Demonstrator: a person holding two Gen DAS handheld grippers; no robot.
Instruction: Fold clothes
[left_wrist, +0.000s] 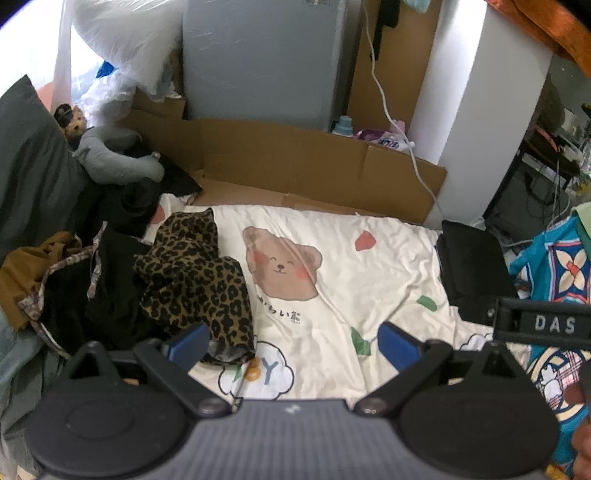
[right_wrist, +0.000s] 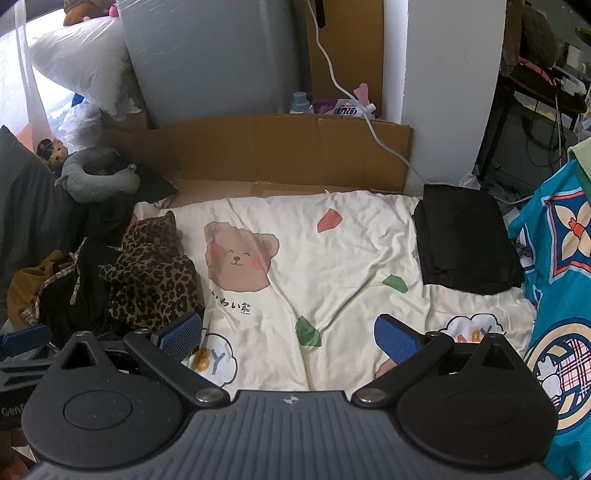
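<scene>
A crumpled leopard-print garment (left_wrist: 195, 277) (right_wrist: 151, 280) lies at the left of a cream bear-print sheet (left_wrist: 332, 258) (right_wrist: 332, 251), on top of a heap of black and brown clothes (left_wrist: 74, 288) (right_wrist: 55, 291). A folded black garment (left_wrist: 472, 269) (right_wrist: 465, 243) rests flat at the sheet's right side. My left gripper (left_wrist: 293, 343) hovers open over the sheet's near part, its left pad (left_wrist: 192, 341) just beside the leopard garment's hem. My right gripper (right_wrist: 288, 338) is open too, empty, above the sheet's near middle. The right gripper's body (left_wrist: 546, 325) shows at the left view's right edge.
Flattened cardboard (left_wrist: 314, 162) (right_wrist: 288, 147) stands behind the sheet, with a grey panel (left_wrist: 258, 59) and white pillar (right_wrist: 443, 74) beyond. A grey neck pillow (left_wrist: 110, 155) (right_wrist: 96, 173) and small plush sit back left. A blue patterned blanket (right_wrist: 561, 258) borders the right. A white cable (right_wrist: 351, 99) hangs down.
</scene>
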